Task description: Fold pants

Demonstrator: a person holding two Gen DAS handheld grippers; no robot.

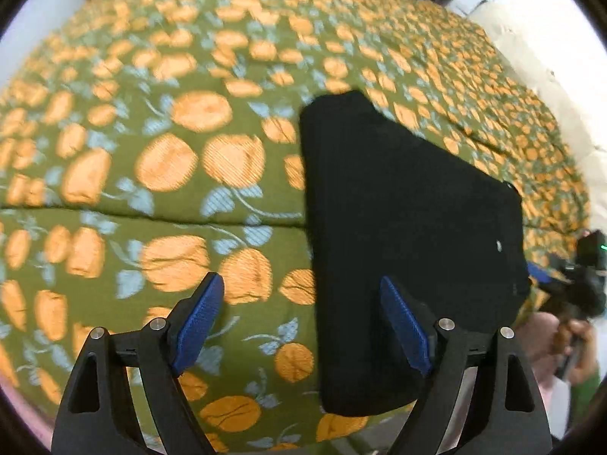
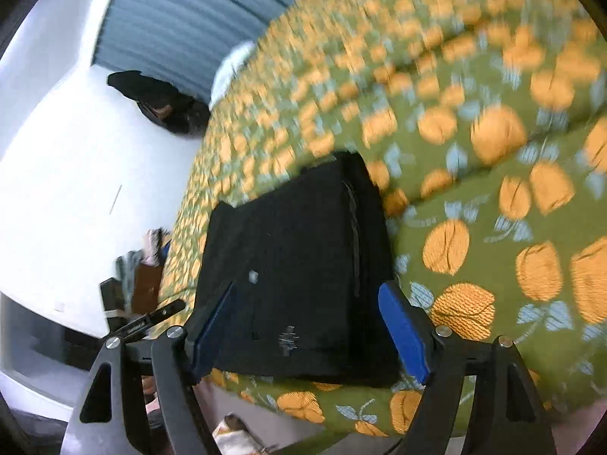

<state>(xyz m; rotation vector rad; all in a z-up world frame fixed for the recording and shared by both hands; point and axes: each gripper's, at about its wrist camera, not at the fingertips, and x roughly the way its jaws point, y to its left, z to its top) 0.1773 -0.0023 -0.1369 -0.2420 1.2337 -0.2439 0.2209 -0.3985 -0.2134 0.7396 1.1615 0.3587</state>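
Observation:
Black pants [image 1: 409, 246], folded into a compact rectangle, lie flat on the bed near its front edge. My left gripper [image 1: 301, 284] hovers open over the pants' left border: one blue pad [image 1: 197, 322] is above the bedspread, the other [image 1: 406, 326] above the black cloth. In the right wrist view the folded pants [image 2: 296, 265] fill the gap under my right gripper [image 2: 307, 290]. Its jaws stand wide apart, with the pads [image 2: 406, 333] near the two sides of the bundle and nothing gripped.
The green bedspread [image 1: 170, 151] with orange fruit and pale blue leaves covers the whole bed. A hand [image 1: 561, 345] with the other gripper's body shows at the right rim. A dark bag [image 2: 159, 102] sits on the white floor, and clutter [image 2: 140, 276] stands beside the bed.

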